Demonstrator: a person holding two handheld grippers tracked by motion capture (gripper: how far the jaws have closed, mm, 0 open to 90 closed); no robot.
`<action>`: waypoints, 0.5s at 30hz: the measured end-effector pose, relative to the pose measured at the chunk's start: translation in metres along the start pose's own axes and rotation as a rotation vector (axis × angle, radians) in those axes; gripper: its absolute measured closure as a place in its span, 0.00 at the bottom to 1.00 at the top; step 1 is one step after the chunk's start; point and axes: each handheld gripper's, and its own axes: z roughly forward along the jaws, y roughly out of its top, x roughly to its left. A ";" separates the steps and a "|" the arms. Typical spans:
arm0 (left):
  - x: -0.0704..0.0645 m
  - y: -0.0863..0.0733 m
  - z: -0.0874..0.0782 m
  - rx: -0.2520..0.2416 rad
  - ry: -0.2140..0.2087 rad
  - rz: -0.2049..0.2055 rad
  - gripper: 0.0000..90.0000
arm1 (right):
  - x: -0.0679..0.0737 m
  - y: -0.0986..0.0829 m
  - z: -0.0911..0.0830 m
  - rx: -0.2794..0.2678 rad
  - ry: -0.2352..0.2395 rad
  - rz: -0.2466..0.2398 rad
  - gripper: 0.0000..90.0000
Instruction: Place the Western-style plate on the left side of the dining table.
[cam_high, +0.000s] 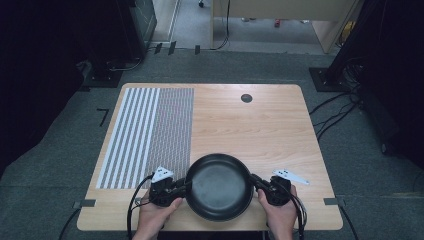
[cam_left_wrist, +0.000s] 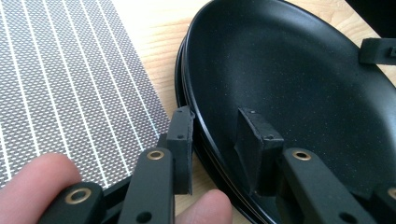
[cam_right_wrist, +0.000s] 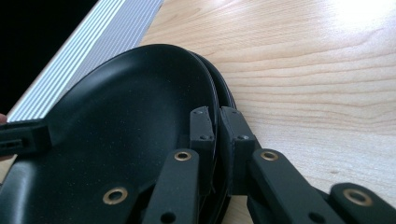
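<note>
Tongs in my left hand, the left tongs (cam_high: 181, 189), straddle the rim of the black pan (cam_high: 219, 186) at its 9 o'clock edge. In the left gripper view, one jaw sits inside the bowl against the inner wall and the other stands outside the rim; a gap is visible between the outer jaw and the rim, so the jaws are partly spread and I cannot tell whether they are clamped on it.

The right tongs (cam_high: 258, 184) take the rim at the pan's 3 o'clock edge. In the right gripper view the two jaws stand narrow, one on each side of the rim, pinching it.

My left hand (cam_high: 155, 212) and right hand (cam_high: 280, 212) enter from 6 o'clock, forearms roughly parallel. Each hand wraps its tool body from behind. The two tools point inward toward each other across the pan. In the left gripper view, my fingertips (cam_left_wrist: 32, 179) rest beside the linkage.

The pan lies at the 6 o'clock edge of the bench (cam_high: 260, 125), centred between my hands. A striped mat (cam_high: 150, 135) covers the bench toward 9 o'clock; its near corner lies just beside the pan's left rim. A small dark disc (cam_high: 246, 98) sits on the bench toward 12 o'clock, well apart from the pan.
</note>
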 end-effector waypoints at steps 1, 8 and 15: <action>0.000 0.000 0.000 0.000 0.000 0.000 0.75 | 0.000 0.000 0.000 0.001 0.002 0.001 0.95; 0.002 0.002 -0.002 0.003 -0.017 -0.040 0.73 | -0.003 -0.002 0.002 0.003 0.046 0.029 0.95; 0.007 0.008 -0.012 -0.003 0.002 -0.041 0.76 | -0.004 -0.007 0.008 0.011 0.125 0.096 0.95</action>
